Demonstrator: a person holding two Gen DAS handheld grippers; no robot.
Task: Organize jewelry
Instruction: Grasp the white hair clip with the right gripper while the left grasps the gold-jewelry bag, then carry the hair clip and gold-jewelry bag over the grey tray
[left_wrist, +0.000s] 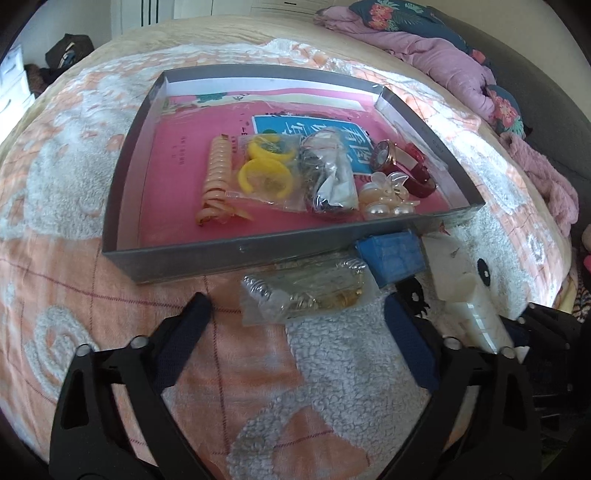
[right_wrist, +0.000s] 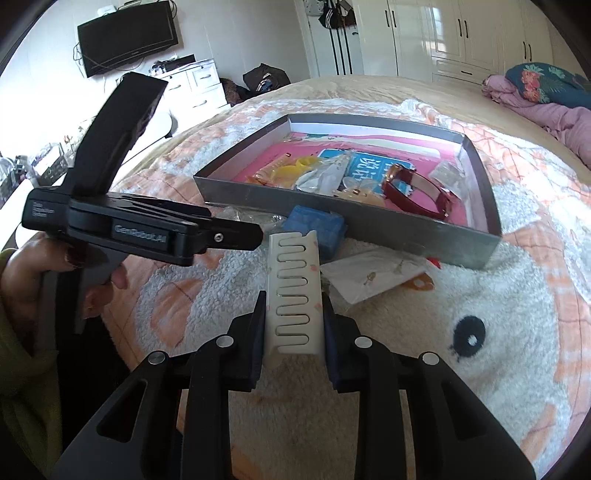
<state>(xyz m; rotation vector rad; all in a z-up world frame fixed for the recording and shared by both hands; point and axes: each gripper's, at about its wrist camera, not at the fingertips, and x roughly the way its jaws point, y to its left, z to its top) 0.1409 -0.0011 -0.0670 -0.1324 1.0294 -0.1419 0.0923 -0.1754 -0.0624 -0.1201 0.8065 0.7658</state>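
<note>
A grey box (left_wrist: 236, 254) (right_wrist: 388, 225) on the bed holds a spiral hair tie (left_wrist: 218, 173), bagged yellow rings (left_wrist: 264, 170), a red watch (left_wrist: 406, 162) (right_wrist: 417, 192) and pearl clips (left_wrist: 388, 199). My right gripper (right_wrist: 293, 306) is shut on a white comb-like hair clip (right_wrist: 295, 291), held above the blanket; the clip also shows in the left wrist view (left_wrist: 469, 295). My left gripper (left_wrist: 295, 299) is open just short of a clear bag of metal jewelry (left_wrist: 306, 295) in front of the box. A blue box (left_wrist: 391, 254) (right_wrist: 317, 225) lies beside it.
A white card with earrings (right_wrist: 373, 273) lies on the fluffy orange-and-white blanket (left_wrist: 332, 369) by the box's near wall. Purple and floral bedding (left_wrist: 443, 48) is piled at the far right. A TV (right_wrist: 127, 35) and white cupboards stand beyond the bed.
</note>
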